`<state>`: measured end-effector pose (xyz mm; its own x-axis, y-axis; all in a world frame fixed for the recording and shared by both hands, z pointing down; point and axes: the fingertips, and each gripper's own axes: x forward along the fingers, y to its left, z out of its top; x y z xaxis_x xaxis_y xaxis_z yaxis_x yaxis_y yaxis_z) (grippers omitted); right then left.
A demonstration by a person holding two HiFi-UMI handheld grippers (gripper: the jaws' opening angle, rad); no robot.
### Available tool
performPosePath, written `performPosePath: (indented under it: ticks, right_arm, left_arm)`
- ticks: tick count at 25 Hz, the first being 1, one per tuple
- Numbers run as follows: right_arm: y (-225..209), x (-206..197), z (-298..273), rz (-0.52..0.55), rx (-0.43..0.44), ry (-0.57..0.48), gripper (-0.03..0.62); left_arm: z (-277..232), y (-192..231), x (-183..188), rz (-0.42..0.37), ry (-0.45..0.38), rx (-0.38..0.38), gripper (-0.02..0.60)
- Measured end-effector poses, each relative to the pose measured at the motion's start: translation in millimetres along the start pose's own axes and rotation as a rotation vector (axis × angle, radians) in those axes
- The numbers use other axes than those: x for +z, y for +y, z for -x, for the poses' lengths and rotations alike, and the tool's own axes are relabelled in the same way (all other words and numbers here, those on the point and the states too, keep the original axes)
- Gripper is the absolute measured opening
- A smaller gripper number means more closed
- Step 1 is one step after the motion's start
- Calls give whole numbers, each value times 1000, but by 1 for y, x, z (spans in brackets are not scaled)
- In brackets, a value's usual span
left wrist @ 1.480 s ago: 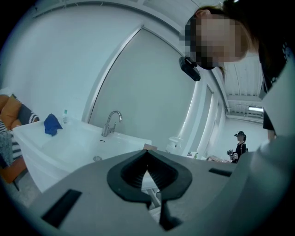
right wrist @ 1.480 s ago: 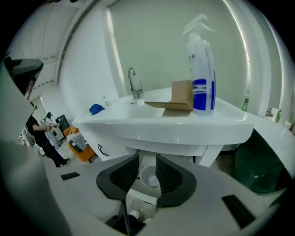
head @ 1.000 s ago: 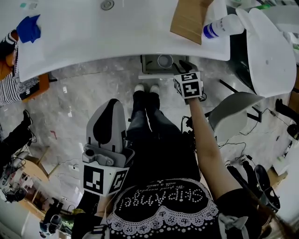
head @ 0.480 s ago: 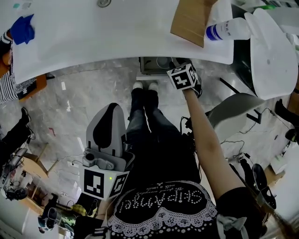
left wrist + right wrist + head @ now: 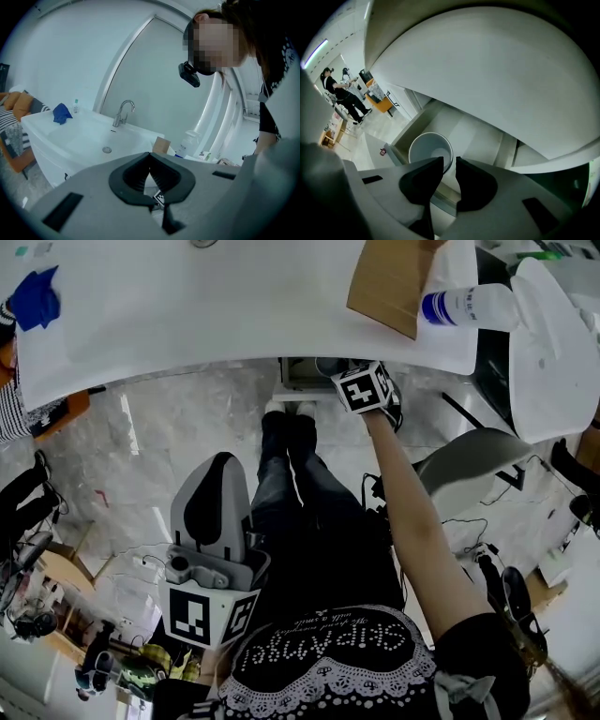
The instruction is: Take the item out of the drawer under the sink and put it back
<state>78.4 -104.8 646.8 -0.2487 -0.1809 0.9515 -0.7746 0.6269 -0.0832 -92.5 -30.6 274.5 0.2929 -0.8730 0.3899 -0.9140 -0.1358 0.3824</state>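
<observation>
Right gripper view: the right gripper has its jaws narrowed to a slim gap, and they have just been closing. The near rim of the white cup sits at the mouth of that gap, and we cannot see the pads pressing on it. The cup stands upright in the open drawer, near one drawer wall, beneath the sink basin.

We judge the step in hand to be the grasp for lift-out. To do it well:

- We lower the jaws until one pad is inside the cup wall and one is outside.
- We close firmly before any lift.
- We raise the cup straight up, clear of the drawer wall and of the basin's underside above.

The left gripper has its jaws together with nothing between them. It hangs well apart from the drawer, and we leave it idle.
</observation>
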Motion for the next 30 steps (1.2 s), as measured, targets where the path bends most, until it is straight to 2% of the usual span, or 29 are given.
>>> performPosePath:
  ticks: [6,10,23,30]
  right_arm:
    - [1,-4,-12,6,7,21,84]
    - [-1,-4,-13,18,-6,15,40]
    - [3,-3,-5,44,-6,4,31]
    - [4,1,6,13,-14,-30,29]
  left_arm:
    - [-3,5,-4,7,6,22,5]
    - [-4,5,-5,9,11,24,5]
    - [1,1,-4,9,-5,24,5]
    - [11,1,1,1,-26,25,5]
